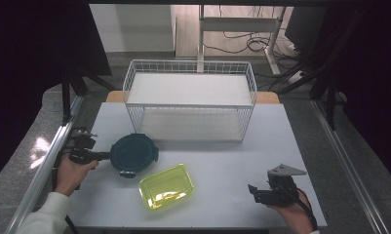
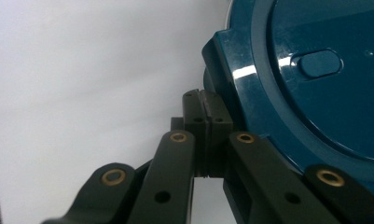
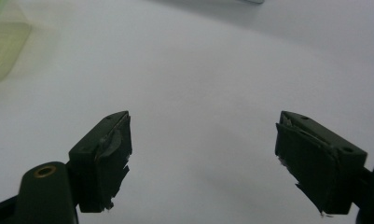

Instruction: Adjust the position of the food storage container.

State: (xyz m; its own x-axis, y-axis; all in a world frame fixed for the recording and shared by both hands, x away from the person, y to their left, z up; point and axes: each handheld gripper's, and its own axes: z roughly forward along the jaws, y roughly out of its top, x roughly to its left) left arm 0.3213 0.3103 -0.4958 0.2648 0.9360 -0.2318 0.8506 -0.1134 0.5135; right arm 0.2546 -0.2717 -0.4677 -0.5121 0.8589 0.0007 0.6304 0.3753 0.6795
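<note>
I find the round dark-teal lidded container [image 1: 133, 154] resting on the desk [image 1: 222, 161] at about eight o'clock from the desk's centre, just in front of the white wire basket [image 1: 190, 100]. My left tool [image 1: 101, 156] sits at the container's nine o'clock edge, its jaws pinched fully together. In the left gripper view the closed tips lie against a latch tab [image 2: 220, 60] of the lid [image 2: 324, 79]; whether they actually pinch anything there I cannot tell.

Handling, as I judge it: hard glossy plastic, stiff, likely light if unfilled, and slippery on the smooth lid face. The flat top offers no purchase. The rim and the projecting latch tabs are the sound places to grip; a tab grip at one edge would let the container swing or tilt, so I would keep any lift low.

My right tool [image 1: 257, 193] rests near the desk's five o'clock corner, jaws spread wide with nothing between them, bare desk beneath in the right gripper view.

A translucent yellow-green tray [image 1: 166, 185] lies just beside the container at its five o'clock, close but apparently not touching. Room: the desk's left edge is close behind my left hand [image 1: 72, 170], so retreat toward nine o'clock is limited. Open desk runs toward three o'clock, between basket and tray. The basket's lower shelf opens toward me at twelve o'clock.
</note>
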